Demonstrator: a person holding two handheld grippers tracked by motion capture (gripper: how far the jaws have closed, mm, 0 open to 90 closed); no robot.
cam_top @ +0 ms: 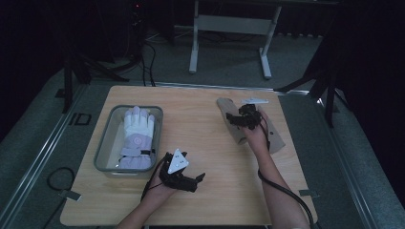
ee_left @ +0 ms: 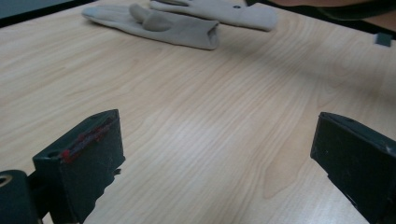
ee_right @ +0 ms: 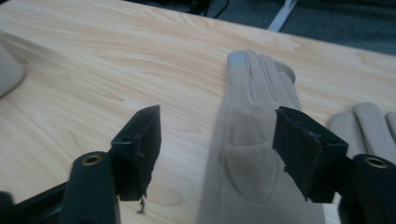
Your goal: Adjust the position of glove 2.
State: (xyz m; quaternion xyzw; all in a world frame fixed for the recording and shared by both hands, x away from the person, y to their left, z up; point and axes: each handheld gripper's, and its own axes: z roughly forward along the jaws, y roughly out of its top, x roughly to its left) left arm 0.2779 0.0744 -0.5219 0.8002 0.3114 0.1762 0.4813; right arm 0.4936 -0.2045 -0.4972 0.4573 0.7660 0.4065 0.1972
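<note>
**Both claws open over the tabletop, beige gloves at the right one**

The left claw [cam_top: 199,180] sits low over the bare wooden tabletop [cam_top: 210,143], its jaws spread wide with nothing between them. In the left gripper view, only wood grain lies between the jaws; well ahead of them lie two beige gloves [ee_left: 154,21], one behind the other. Just behind and to the left of this claw stands a grey bin [cam_top: 104,143] holding a white and lilac glove [cam_top: 136,138] laid flat with its fingers pointing away from the person.

The right claw [cam_top: 237,119] is also open and empty, poised over the nearer beige glove [ee_right: 254,154]. In the right gripper view, that glove runs lengthwise away from the claw, closer to the right-hand jaw, which overlaps its edge. Whether the jaws touch the fabric cannot be told. The glove has a grey pad on one fingertip. The fingers of a second beige glove [ee_right: 369,123] lie just beyond the right-hand jaw.
</note>
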